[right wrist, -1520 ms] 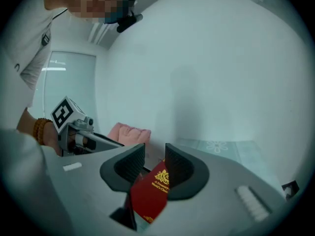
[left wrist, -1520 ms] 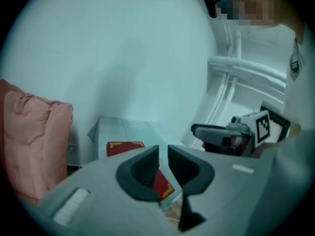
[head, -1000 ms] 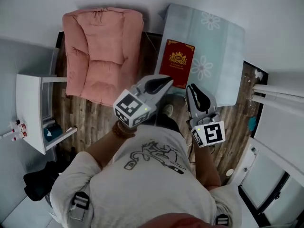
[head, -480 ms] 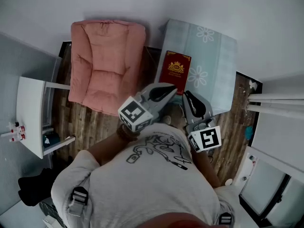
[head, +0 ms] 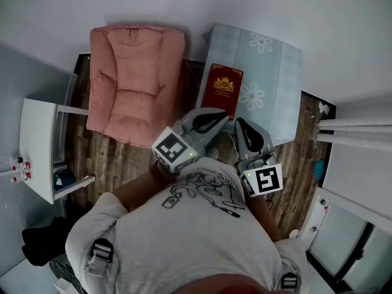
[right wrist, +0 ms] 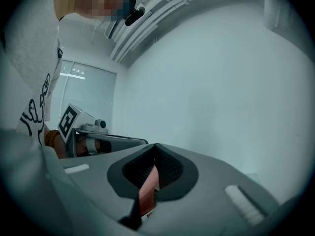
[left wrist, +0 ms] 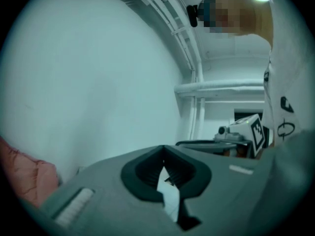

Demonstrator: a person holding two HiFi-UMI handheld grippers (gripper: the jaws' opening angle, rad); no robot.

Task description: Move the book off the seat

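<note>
Since a second ago both your grippers have come up and drawn back from the book (head: 223, 89), so the left one no longer noses against its near edge. The right jaws have just closed the last bit, with nothing between them.

Nearest, your grey printed T-shirt (head: 184, 237) fills the lower half of the head view and hides both forearms below the wrists. Just above it, at frame centre, the left gripper (head: 217, 117) and the right gripper (head: 242, 126) sit side by side, their tips near each other but apart. Both are clenched on nothing, pads meeting at the tips. They cover the strip of wooden floor (head: 122, 158) in front of the table.

Beyond the tips, the red book with its gold crest lies flat on the left part of the pale blue flowered tablecloth (head: 275, 72), upper centre of the frame. It is off the seat and apart from the pink armchair (head: 131, 78) at upper left. A white side table (head: 37, 146) stands at the left edge, a dark bundle (head: 43, 241) at lower left and white rails (head: 355, 130) at the right.

In the right gripper view a reddish sliver shows through the slot under the tips; you cannot tell what it is. Both grippers point level, toward the plain wall.
</note>
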